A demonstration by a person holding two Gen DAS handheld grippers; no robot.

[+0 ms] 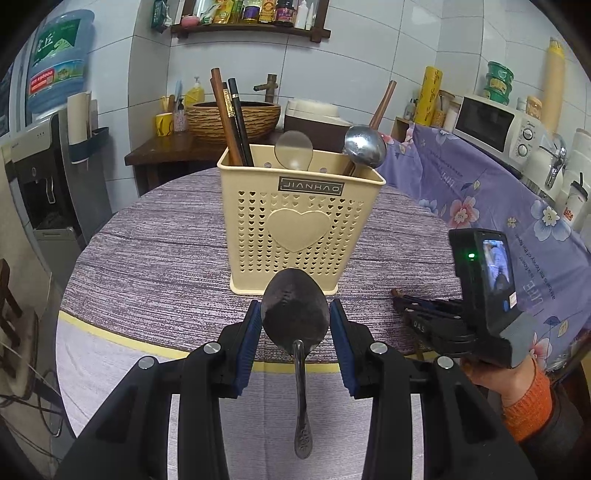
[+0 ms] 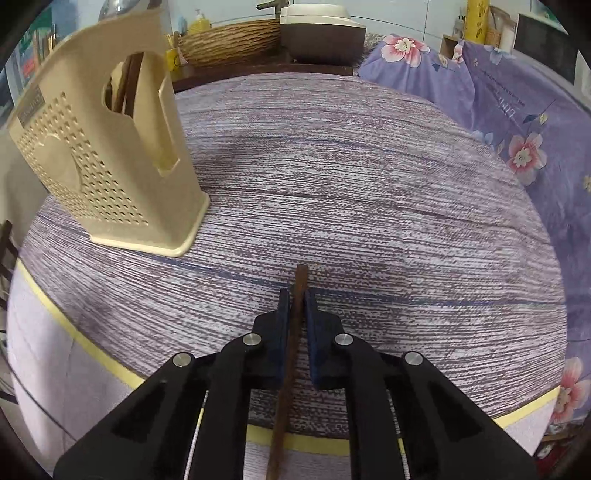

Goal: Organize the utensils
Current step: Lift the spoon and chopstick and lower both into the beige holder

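My left gripper [image 1: 295,325] is shut on the bowl of a dark metal spoon [image 1: 295,314], whose handle points back toward the camera. It hovers just in front of the cream perforated utensil holder [image 1: 301,214] with a heart on its face. In the holder stand dark chopsticks [image 1: 232,122], a metal ladle [image 1: 365,146] and a clear spoon [image 1: 294,149]. To the right of the holder [image 2: 110,166], my right gripper [image 2: 297,306] is shut on a brown chopstick [image 2: 291,354] low over the striped purple tablecloth [image 2: 369,203]. The left wrist view shows this gripper [image 1: 410,312] at the right, held by a hand in an orange sleeve [image 1: 528,398].
The round table's near edge has a yellow band [image 1: 122,336]. A floral purple cloth [image 1: 480,206] covers furniture on the right, with a microwave [image 1: 495,125] on it. Behind the table are a wicker basin [image 1: 236,118], a brown box [image 2: 321,33] and, at left, a water dispenser [image 1: 40,177].
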